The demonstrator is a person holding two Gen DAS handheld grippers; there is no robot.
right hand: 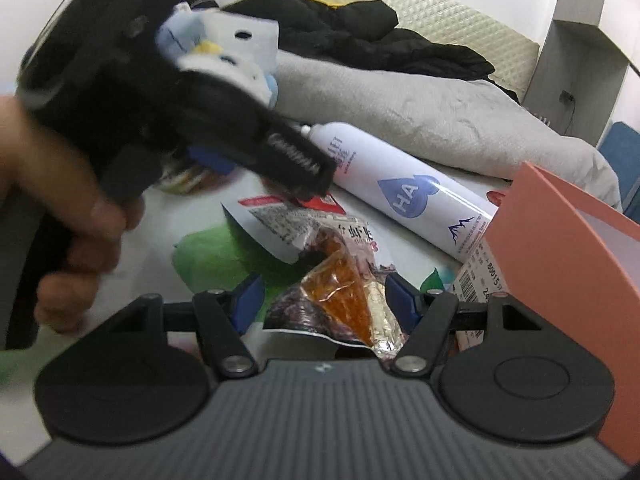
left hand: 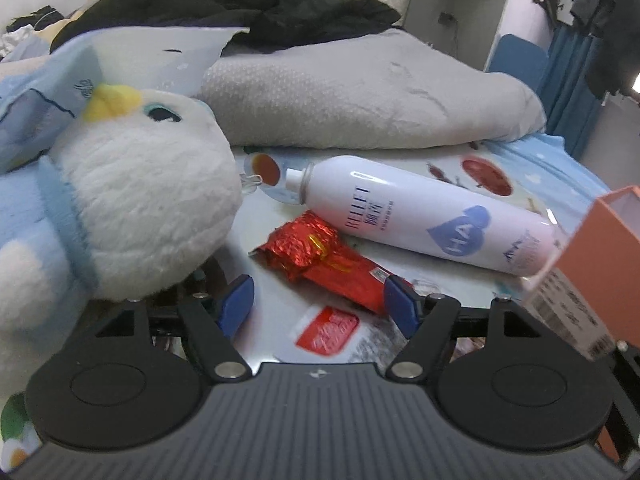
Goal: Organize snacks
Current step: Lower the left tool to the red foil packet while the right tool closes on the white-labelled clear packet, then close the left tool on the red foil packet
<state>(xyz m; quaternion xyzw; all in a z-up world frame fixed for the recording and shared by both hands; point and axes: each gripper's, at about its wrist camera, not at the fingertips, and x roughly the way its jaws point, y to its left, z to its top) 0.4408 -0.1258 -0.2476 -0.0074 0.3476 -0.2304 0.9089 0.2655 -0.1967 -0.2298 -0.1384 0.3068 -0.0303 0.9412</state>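
Both grippers, left [left hand: 318,302] and right [right hand: 320,300], hover open-jawed over snack packets [left hand: 332,262].

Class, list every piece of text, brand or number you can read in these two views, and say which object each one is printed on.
"HA" in a blue heart: white spray bottle.
Brand near its nozzle, roughly "KILLFT": letters uncertain.
Small print at the bottle's base: too small to read.
"80015" beside a barcode: label on the orange box.
Chinese characters on the clear snack packet: blurred.
Red foil snack: its small label is unreadable.
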